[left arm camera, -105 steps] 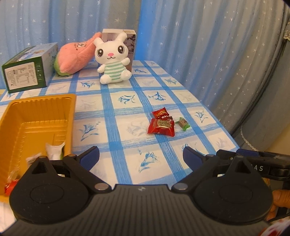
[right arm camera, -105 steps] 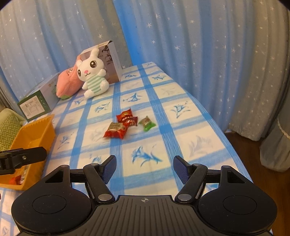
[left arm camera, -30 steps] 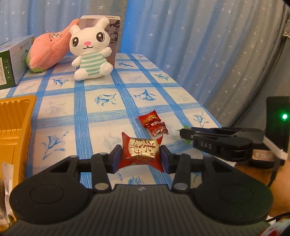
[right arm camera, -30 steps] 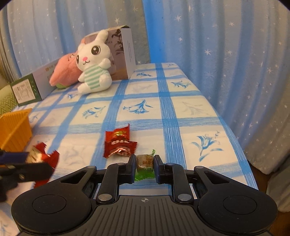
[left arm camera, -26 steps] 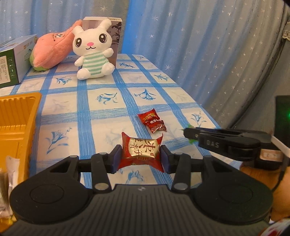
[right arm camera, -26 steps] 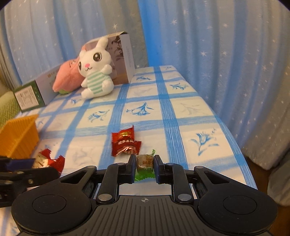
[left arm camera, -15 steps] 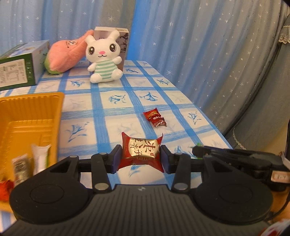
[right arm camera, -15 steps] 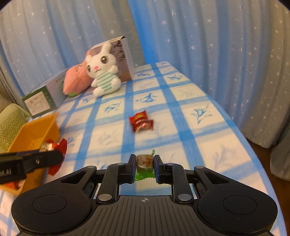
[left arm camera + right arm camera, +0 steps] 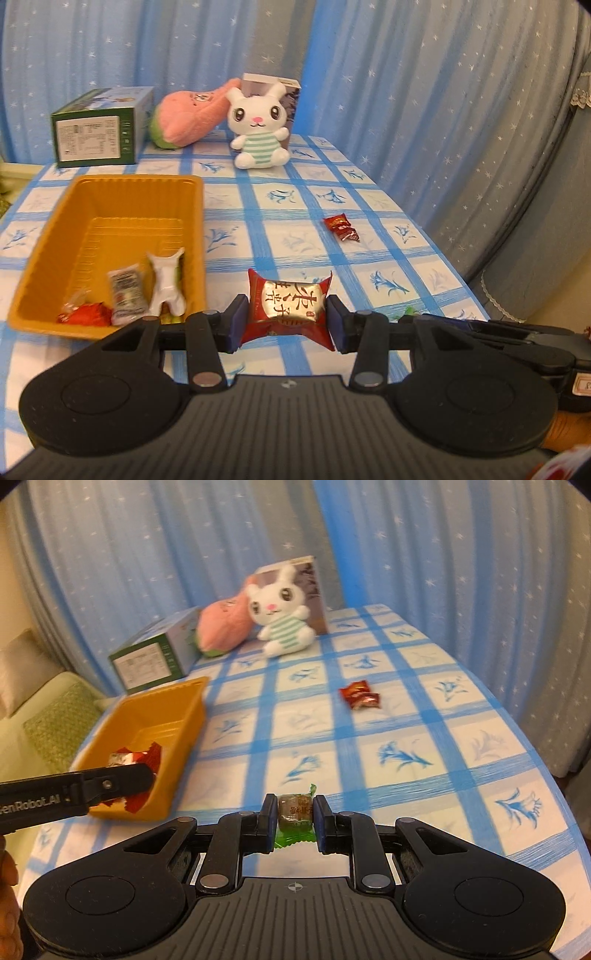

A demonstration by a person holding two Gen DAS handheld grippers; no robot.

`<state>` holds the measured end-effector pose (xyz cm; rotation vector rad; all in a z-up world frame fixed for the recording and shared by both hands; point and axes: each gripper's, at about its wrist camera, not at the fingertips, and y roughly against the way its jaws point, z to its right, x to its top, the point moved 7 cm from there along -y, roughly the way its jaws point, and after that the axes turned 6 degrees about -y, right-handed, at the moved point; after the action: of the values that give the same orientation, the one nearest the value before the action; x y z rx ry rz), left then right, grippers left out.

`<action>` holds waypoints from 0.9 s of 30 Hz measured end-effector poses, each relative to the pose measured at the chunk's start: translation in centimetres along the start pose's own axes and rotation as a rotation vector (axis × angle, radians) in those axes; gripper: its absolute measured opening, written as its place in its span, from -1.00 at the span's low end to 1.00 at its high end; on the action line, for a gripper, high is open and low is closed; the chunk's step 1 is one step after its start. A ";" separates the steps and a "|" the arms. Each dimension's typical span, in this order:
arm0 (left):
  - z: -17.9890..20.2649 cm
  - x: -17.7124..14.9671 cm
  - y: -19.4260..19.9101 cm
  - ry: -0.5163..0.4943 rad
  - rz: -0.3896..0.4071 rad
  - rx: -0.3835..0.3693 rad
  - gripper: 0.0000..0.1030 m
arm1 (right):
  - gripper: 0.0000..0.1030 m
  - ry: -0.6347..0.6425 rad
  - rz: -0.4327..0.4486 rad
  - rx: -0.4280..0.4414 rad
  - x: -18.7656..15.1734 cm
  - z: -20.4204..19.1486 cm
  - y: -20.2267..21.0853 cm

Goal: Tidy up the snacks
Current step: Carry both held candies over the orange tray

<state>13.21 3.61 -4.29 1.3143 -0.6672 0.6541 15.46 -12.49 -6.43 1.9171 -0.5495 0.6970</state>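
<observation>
The left gripper [image 9: 286, 319] clamps a red snack packet [image 9: 288, 308]; the yellow tray [image 9: 110, 184] sits just ahead-left, its near rim close. The right gripper [image 9: 294, 821] pinches a green-wrapped candy [image 9: 294, 812] above bare tablecloth [image 9: 406, 738]; another red packet [image 9: 360, 699] lies ahead.

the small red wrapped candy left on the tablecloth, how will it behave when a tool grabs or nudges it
The small red candy looks light for its size, so a nudge would probably slide it across the tablecloth rather than roll it: it lies flat. Its shiny wrapper with loose twisted ends likely crumples and may slip, so pinching the firmer middle, as the left tool does with its red packet, seems safer.
</observation>
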 end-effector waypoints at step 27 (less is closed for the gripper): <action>-8.3 -2.1 7.1 0.089 0.036 0.120 -0.19 | -0.60 0.201 -0.026 0.130 -1.7 -11.8 0.2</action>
<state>7.05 12.72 -2.41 1.3781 -0.5876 0.7876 11.36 -1.73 -3.32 1.9420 -0.3606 0.9153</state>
